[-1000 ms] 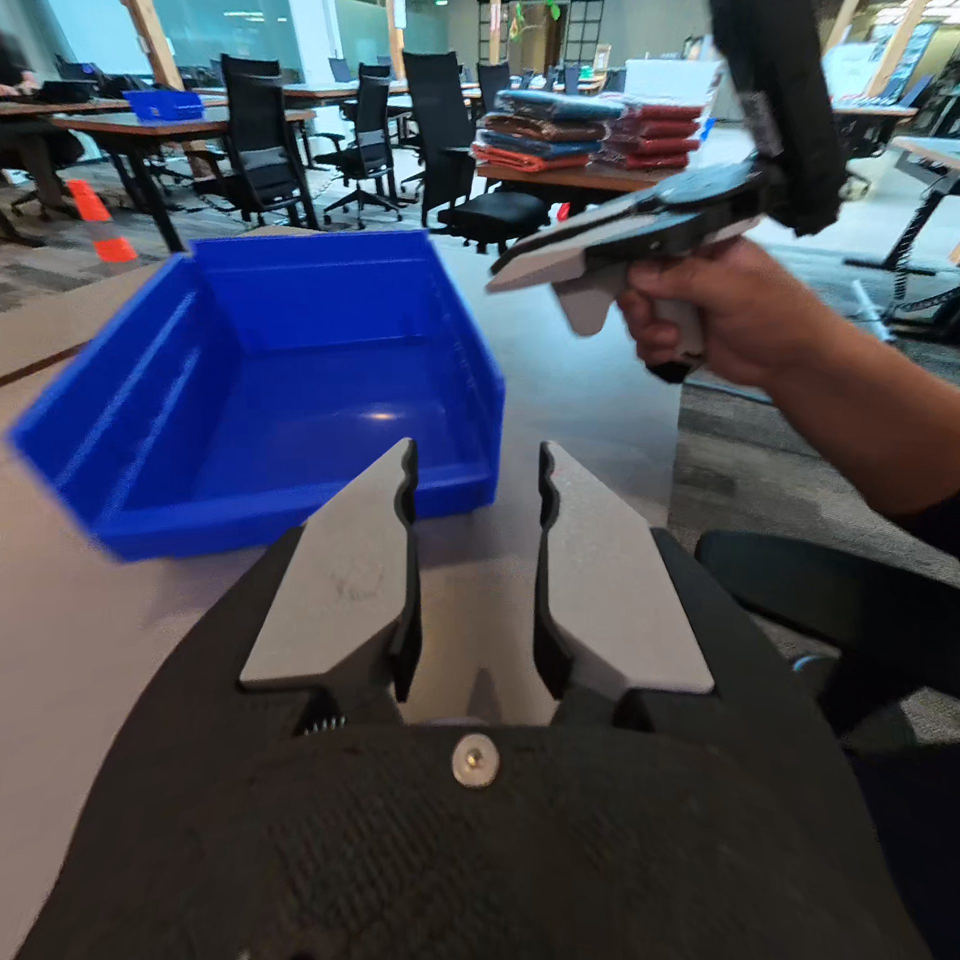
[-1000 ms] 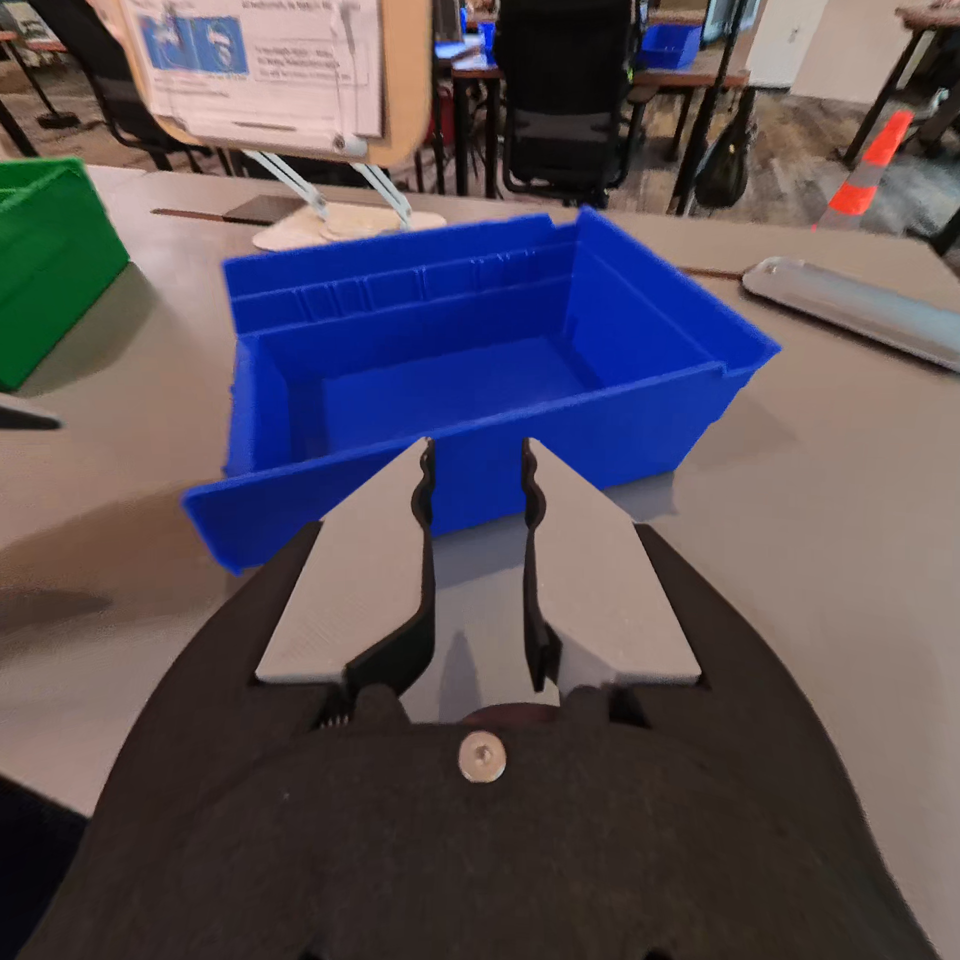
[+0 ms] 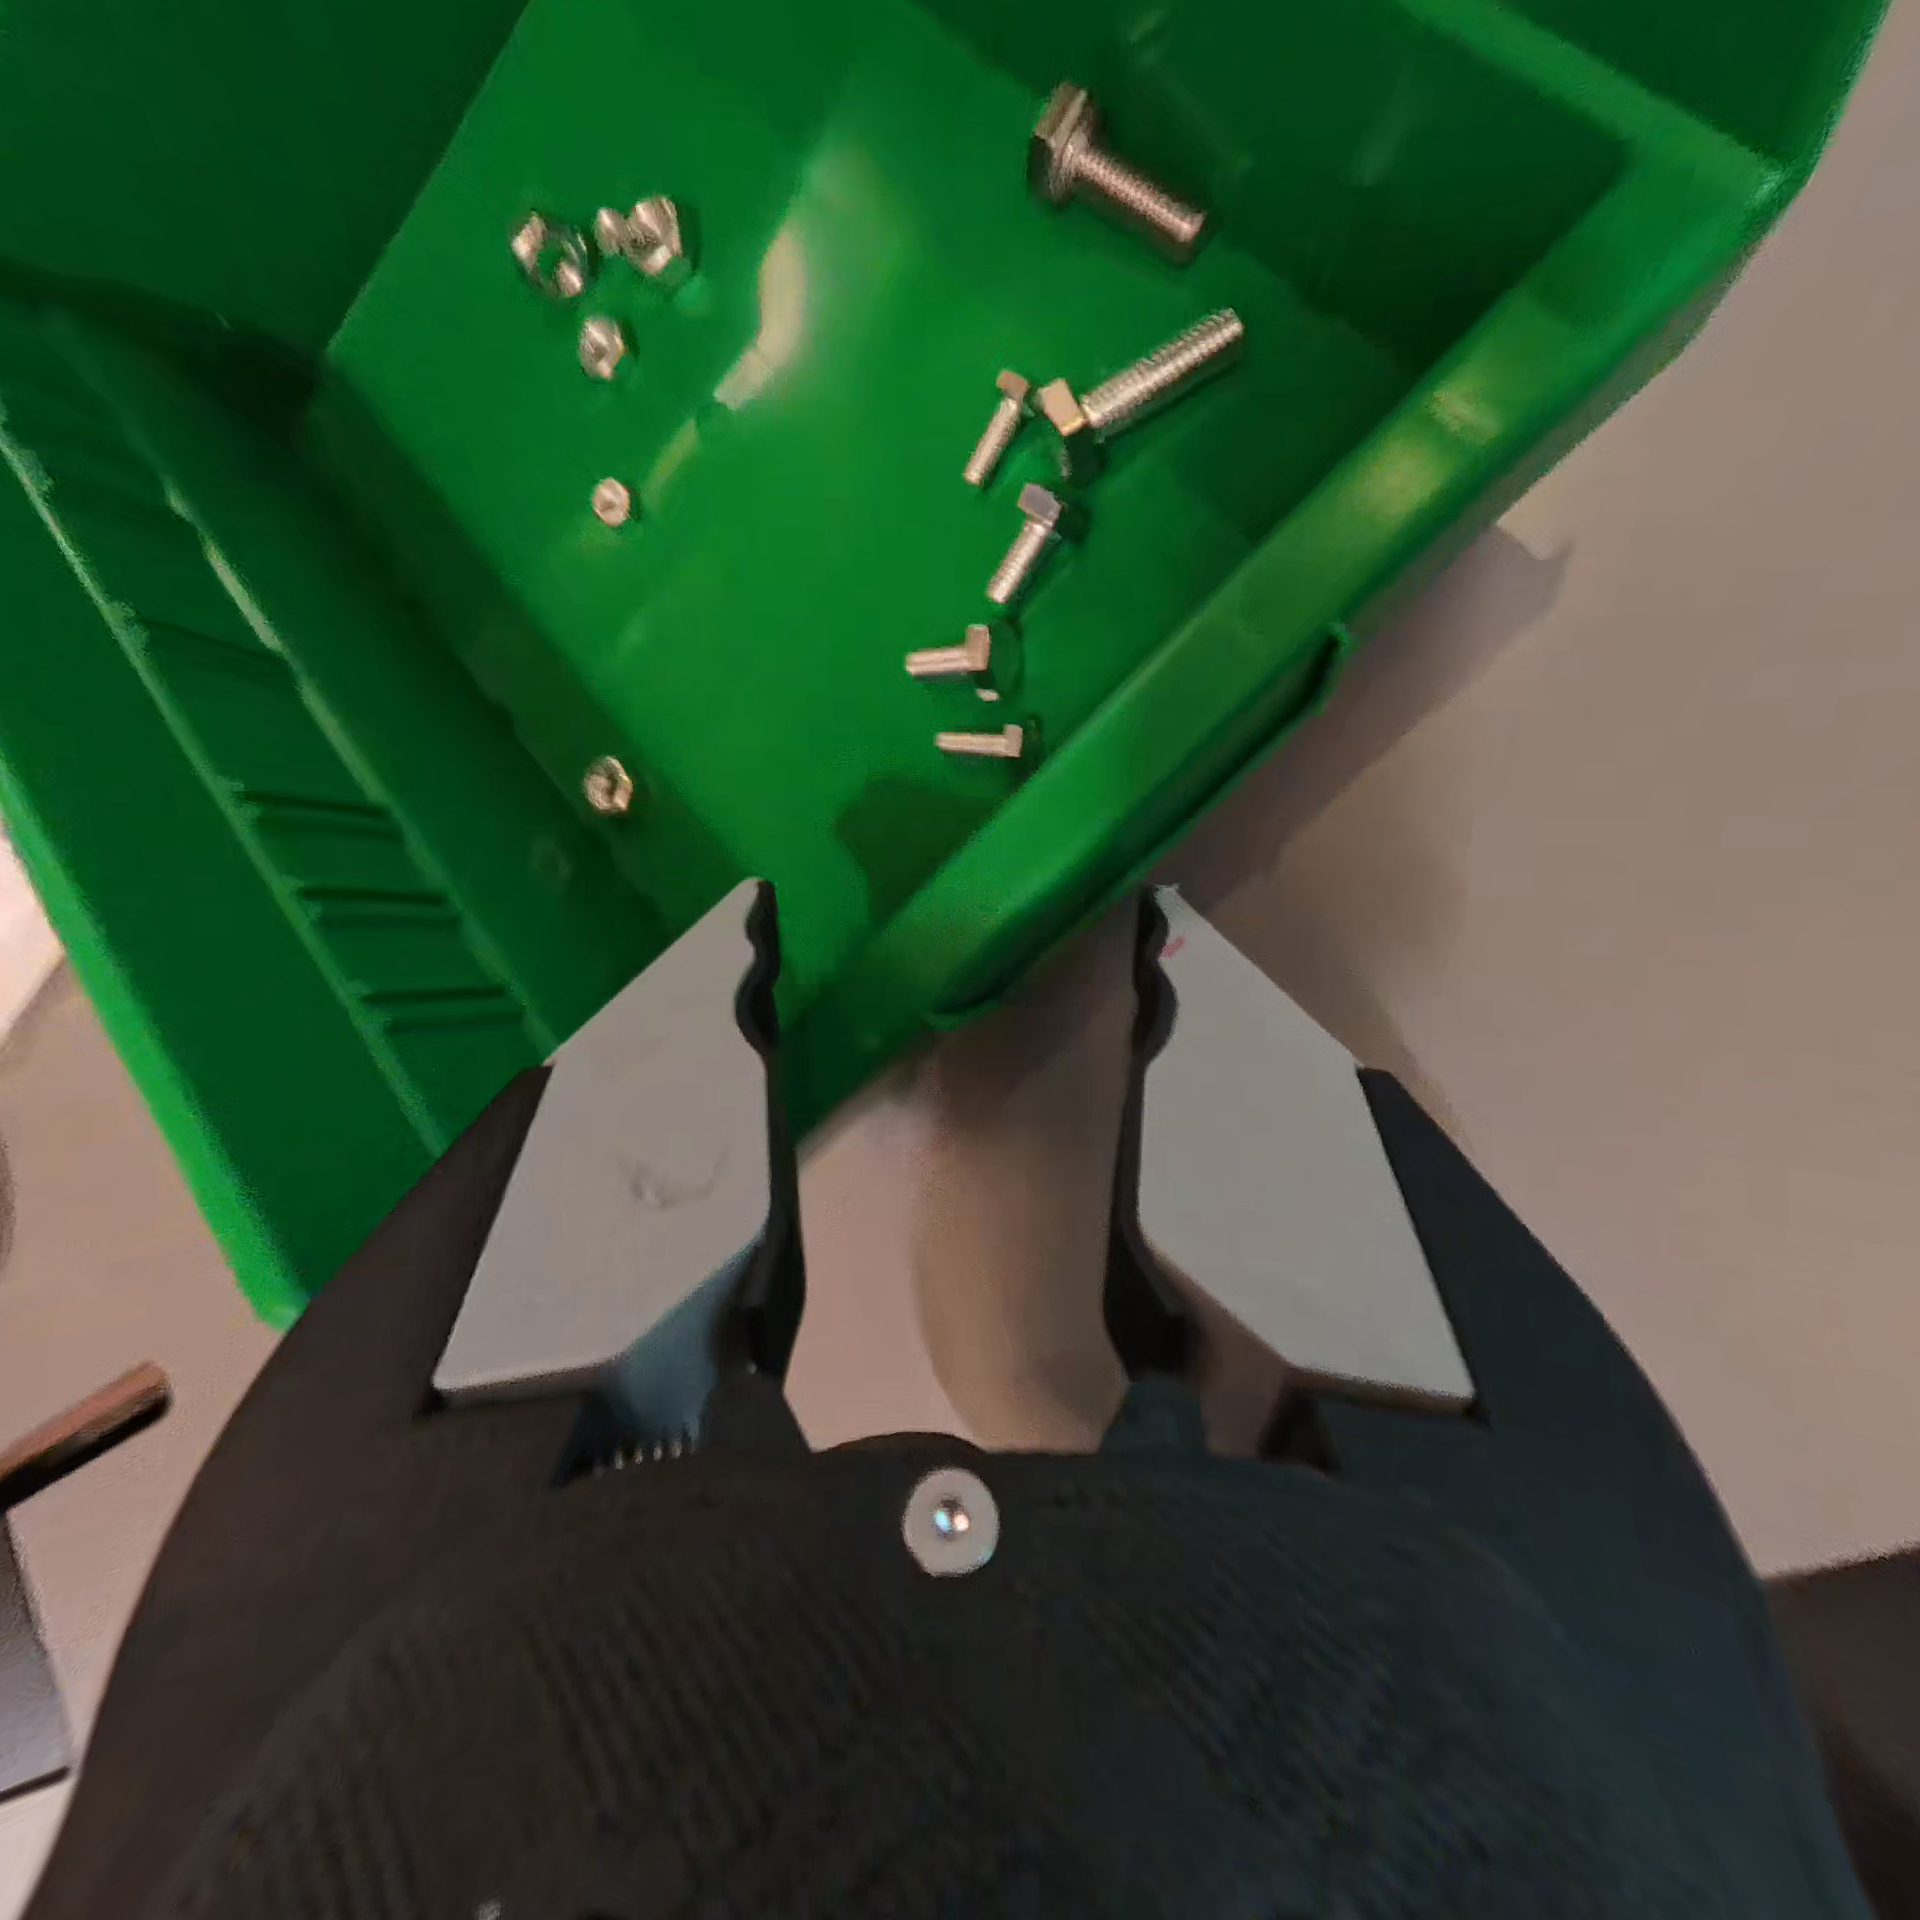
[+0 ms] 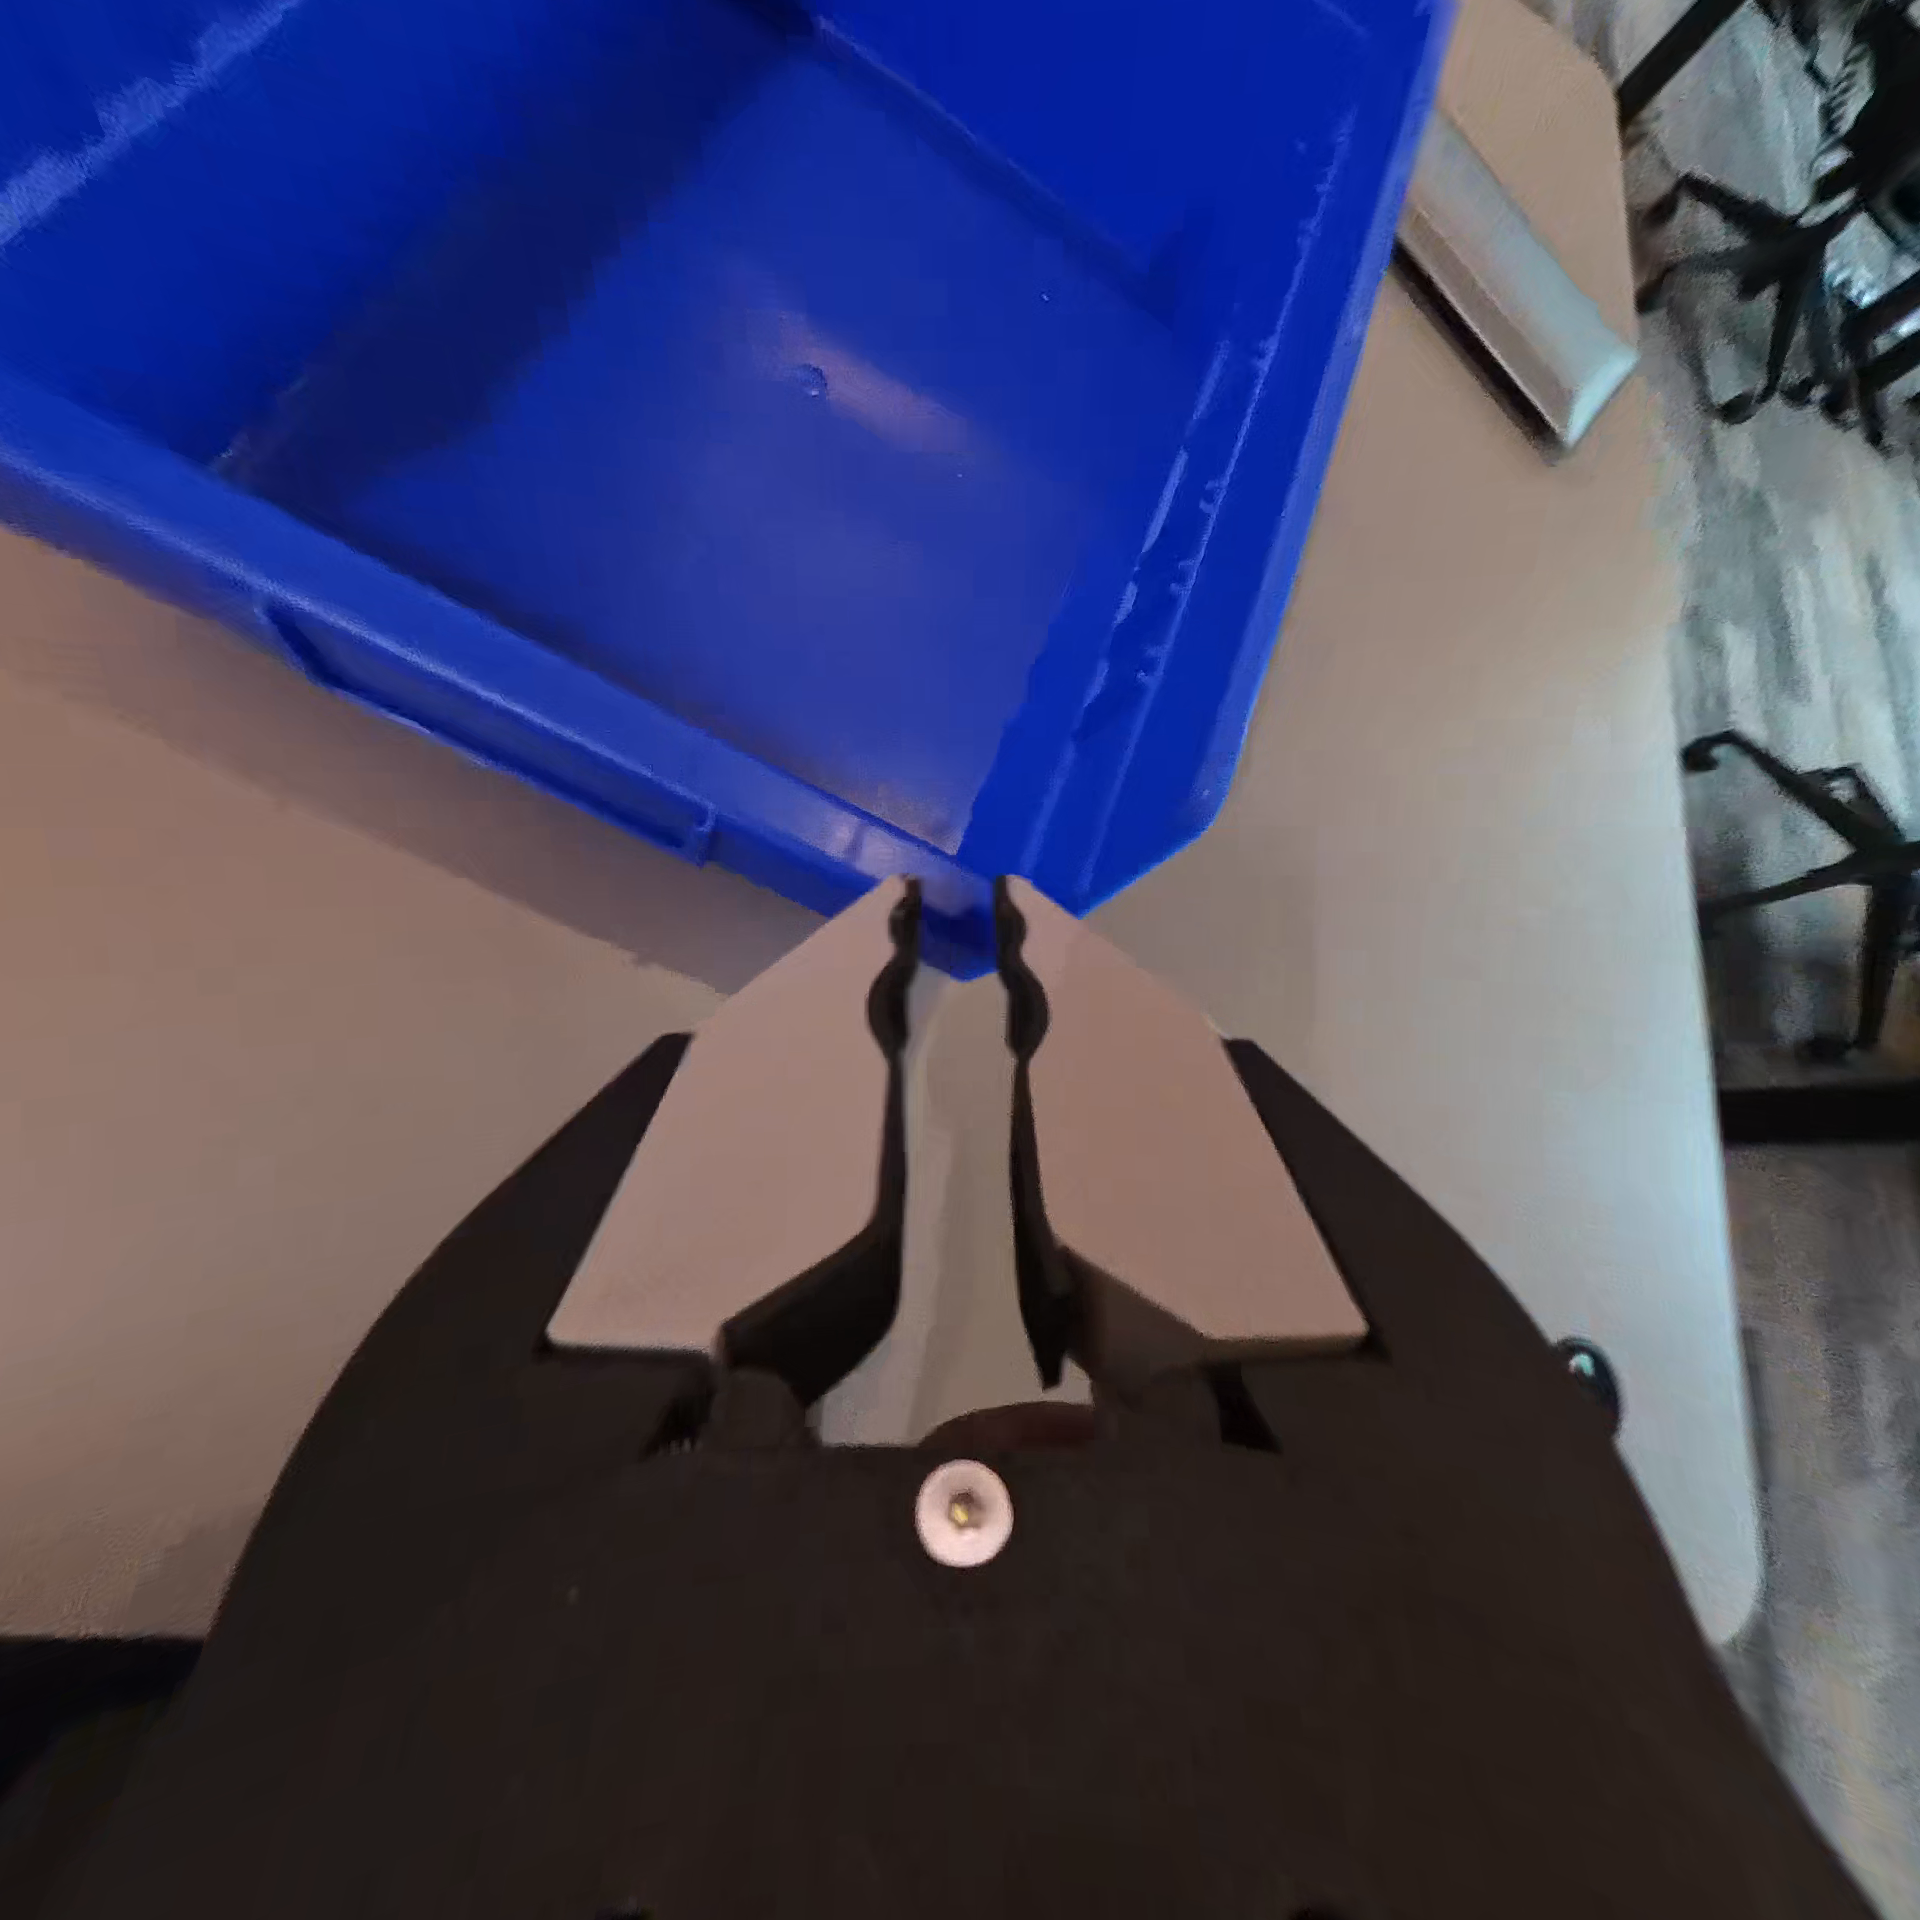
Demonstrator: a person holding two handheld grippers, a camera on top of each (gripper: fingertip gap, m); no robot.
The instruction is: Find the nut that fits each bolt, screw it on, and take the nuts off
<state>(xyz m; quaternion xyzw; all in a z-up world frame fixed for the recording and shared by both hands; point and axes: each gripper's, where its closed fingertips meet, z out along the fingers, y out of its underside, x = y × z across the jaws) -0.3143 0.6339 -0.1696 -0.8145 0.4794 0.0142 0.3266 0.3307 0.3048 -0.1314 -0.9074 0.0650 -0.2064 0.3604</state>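
In the left wrist view a green bin (image 3: 1278, 644) holds several silver bolts on its right side, the largest (image 3: 1117, 177) at the top and a long one (image 3: 1153, 374) below it. Several loose nuts lie on the left, in a cluster (image 3: 597, 244) and singly (image 3: 610, 781). My left gripper (image 3: 951, 914) is open and empty, over the bin's near corner. In the right wrist view an empty blue bin (image 4: 1195, 665) fills the top. My right gripper (image 4: 951, 894) is open with a narrow gap and empty, at the bin's near corner.
Both bins stand on a pale table (image 4: 1455, 831). A flat metal tray (image 4: 1507, 301) lies at the table's right edge beyond the blue bin. Office chairs (image 4: 1818, 852) stand on the floor past that edge. A dark object (image 3: 73, 1423) shows at the left of the left wrist view. There is about 75 centimeters between the tips of the two grippers.
My left gripper has swung from the blue bin to above the green bin and opened wider. My right gripper has moved closer to the blue bin and tilted down over its corner.
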